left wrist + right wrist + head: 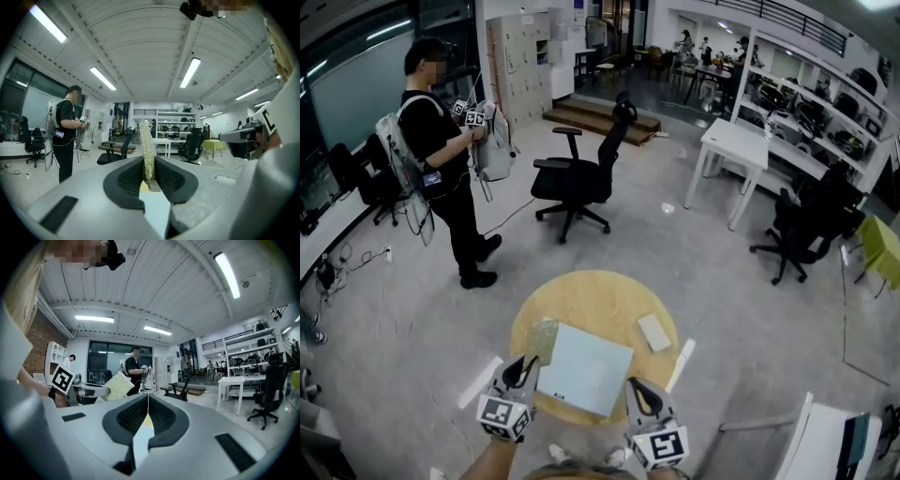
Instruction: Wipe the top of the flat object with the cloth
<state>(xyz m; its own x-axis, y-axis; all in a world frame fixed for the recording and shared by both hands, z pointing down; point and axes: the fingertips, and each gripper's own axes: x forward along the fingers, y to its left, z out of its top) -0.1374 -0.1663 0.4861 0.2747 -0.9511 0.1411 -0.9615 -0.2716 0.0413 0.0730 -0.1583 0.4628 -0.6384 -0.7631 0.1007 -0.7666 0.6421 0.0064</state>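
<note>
A pale blue flat square panel (586, 368) lies on a round wooden table (591, 295). My left gripper (525, 362) is at the panel's near left edge, shut on a yellow-green textured cloth (544, 339) that hangs above the panel's left corner. In the left gripper view the cloth (147, 150) stands upright, pinched between the jaws of that gripper (148, 164). My right gripper (634, 384) sits by the panel's near right edge, shut, with nothing seen between its jaws. The right gripper view shows this gripper (148, 399) with its jaws closed, and the cloth (115, 386) off to the left.
A small beige block (654, 332) lies on the table right of the panel, and a white strip (682, 364) pokes past the table's right rim. A person (442, 150) with a backpack stands at far left. A black office chair (577, 178) and a white table (733, 150) stand beyond.
</note>
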